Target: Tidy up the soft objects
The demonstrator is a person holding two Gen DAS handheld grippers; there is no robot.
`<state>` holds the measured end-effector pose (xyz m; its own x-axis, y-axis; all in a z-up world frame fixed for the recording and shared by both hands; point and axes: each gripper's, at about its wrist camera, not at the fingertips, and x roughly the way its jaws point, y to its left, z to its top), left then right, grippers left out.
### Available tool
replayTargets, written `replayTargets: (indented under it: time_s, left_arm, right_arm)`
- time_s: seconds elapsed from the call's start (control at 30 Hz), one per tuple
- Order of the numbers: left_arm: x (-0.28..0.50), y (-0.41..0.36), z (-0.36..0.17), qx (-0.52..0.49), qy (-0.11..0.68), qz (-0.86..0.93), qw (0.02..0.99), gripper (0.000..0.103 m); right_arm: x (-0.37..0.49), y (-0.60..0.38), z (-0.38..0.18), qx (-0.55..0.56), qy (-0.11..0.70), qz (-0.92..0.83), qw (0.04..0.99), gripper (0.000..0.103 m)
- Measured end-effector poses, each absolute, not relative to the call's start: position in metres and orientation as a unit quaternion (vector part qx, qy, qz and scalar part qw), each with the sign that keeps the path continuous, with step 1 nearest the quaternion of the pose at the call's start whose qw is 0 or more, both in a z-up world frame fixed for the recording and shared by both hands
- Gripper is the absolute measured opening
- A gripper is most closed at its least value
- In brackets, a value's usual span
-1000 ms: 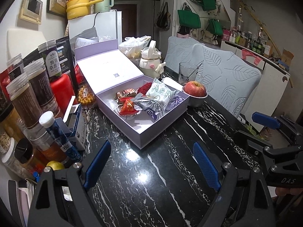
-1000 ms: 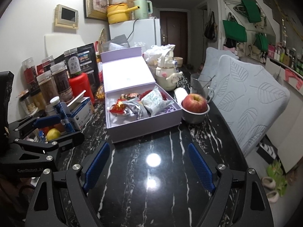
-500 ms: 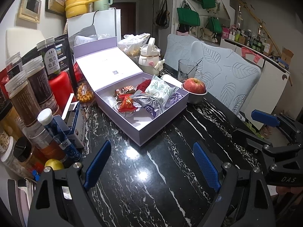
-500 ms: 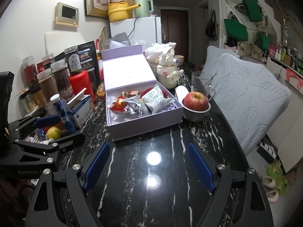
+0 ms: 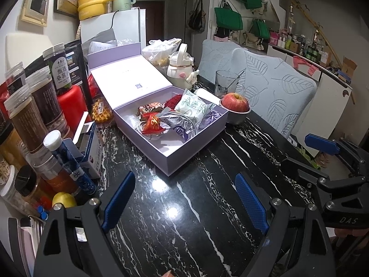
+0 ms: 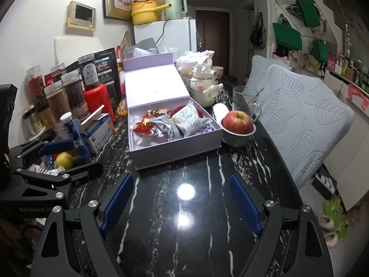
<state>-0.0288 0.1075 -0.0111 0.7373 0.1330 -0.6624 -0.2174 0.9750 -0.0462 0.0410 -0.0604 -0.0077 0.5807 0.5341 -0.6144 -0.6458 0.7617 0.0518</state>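
**Both tongs wide and empty, short of the open lilac box**

Soft packets sit piled in an open lilac box (image 5: 191, 146) on the black marble table (image 5: 184, 219): a white-green pouch (image 5: 193, 107), a silver foil pouch (image 5: 178, 124), a red packet (image 5: 152, 122), a small purple bag (image 5: 208, 117), all in the box's far half; near half mostly bare. Lid stands open at the far side. The box is beyond both tongs, apart from them, with bare table between. Left gripper (image 5: 184, 200): jaws wide, nothing between them, box ahead and slightly left of centre. Right gripper (image 6: 181, 202): jaws wide too, empty, box straight ahead. Each gripper shows at the edge of the other's view, side by side.

Just right of the box, touching or nearly, a metal bowl (image 6: 236, 138) with an apple (image 6: 238, 122). Behind that a glass mug (image 6: 244, 101) and a white kettle-shaped bottle (image 6: 205, 85). Left of the box: a blue carton (image 6: 99, 132), blue tube (image 6: 76, 133), lemon (image 6: 64, 160), red canister (image 6: 98, 100), tall jars (image 6: 58, 101). Leaf-pattern cushions (image 6: 306, 120) at the right.
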Motion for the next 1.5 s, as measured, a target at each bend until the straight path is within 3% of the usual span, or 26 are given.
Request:
replayTargets:
  time_s: [1.5]
  left_arm:
    - [-0.030, 0.107, -0.022, -0.053, 0.372, 0.107, 0.921, 0.089]
  right_arm:
    - [0.038, -0.067, -0.020, -0.091, 0.327, 0.325, 0.883, 0.087]
